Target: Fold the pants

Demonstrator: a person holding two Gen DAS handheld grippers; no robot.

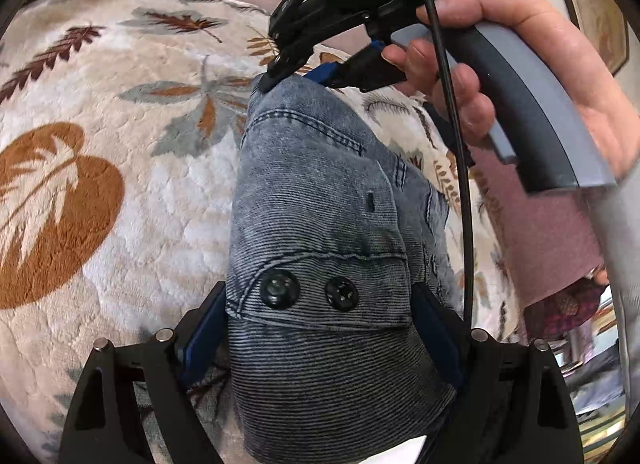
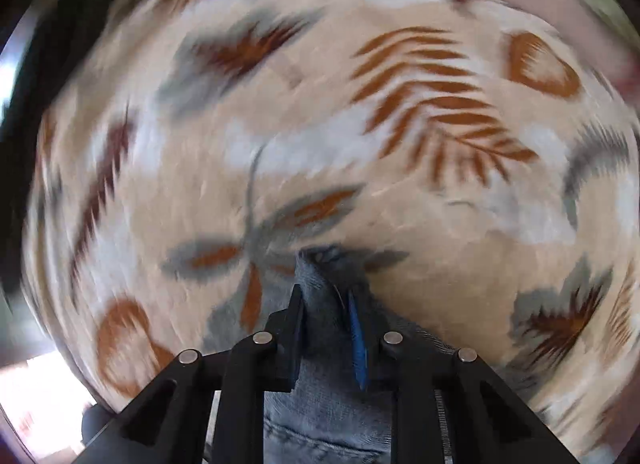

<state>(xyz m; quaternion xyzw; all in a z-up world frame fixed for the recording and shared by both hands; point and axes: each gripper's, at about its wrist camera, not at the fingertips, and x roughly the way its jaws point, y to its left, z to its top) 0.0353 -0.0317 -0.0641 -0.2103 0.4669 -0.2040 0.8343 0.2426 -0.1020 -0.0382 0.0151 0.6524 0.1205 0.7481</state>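
The pants are washed blue-grey denim with two black snap buttons on the waistband. My left gripper is shut on the waistband beside the buttons and holds it above the blanket. The denim stretches from it to my right gripper, seen at the top with a hand on its handle, pinching the other end. In the right wrist view my right gripper is shut on a bunch of the denim. That view is blurred by motion.
A fluffy cream blanket with brown and grey leaf prints covers the surface under the pants, also filling the right wrist view. A mauve sheet shows at the right. A black cable hangs across the left wrist view.
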